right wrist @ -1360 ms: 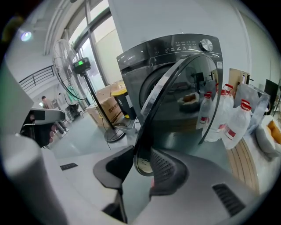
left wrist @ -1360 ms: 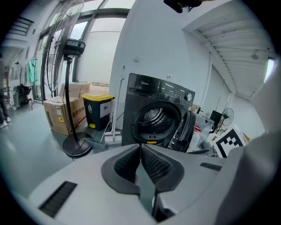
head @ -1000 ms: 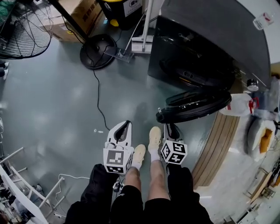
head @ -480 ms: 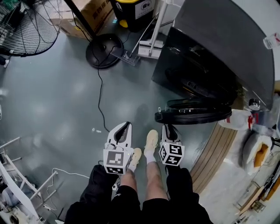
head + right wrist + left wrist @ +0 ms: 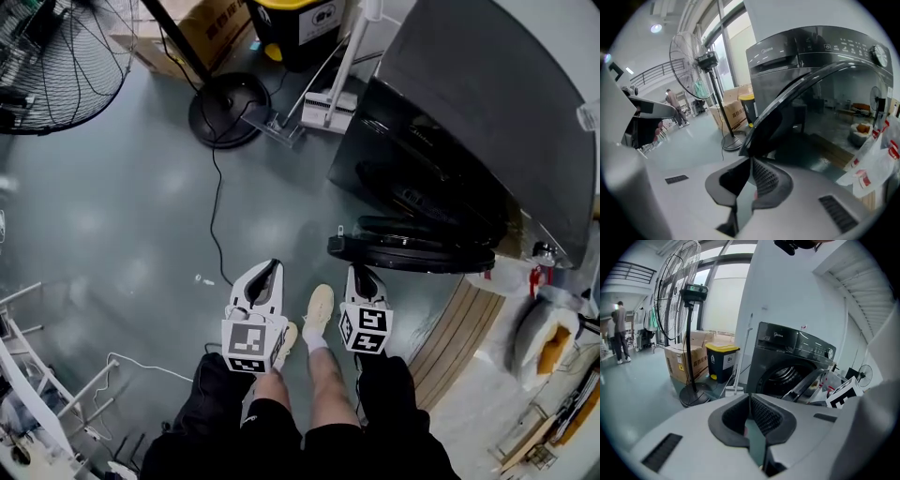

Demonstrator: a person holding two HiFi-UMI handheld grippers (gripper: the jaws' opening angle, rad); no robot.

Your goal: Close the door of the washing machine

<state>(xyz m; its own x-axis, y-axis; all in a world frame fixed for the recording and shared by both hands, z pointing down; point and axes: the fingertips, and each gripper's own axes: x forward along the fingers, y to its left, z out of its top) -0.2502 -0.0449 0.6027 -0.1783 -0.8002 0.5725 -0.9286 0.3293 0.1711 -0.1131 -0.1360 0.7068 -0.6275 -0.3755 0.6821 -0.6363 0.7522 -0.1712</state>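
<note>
Now door [image 5: 787, 108] stands just beyond right gripper's [image 5: 751, 161] just-closed, empty jaws.

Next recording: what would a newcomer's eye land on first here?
The dark washing machine at the upper right, its round door swung wide open and jutting out just ahead of the right gripper, whose jaws have just been closing on nothing. Next, the left gripper beside it over the grey floor, jaws together, and the big pedestal fan at the upper left.
</note>
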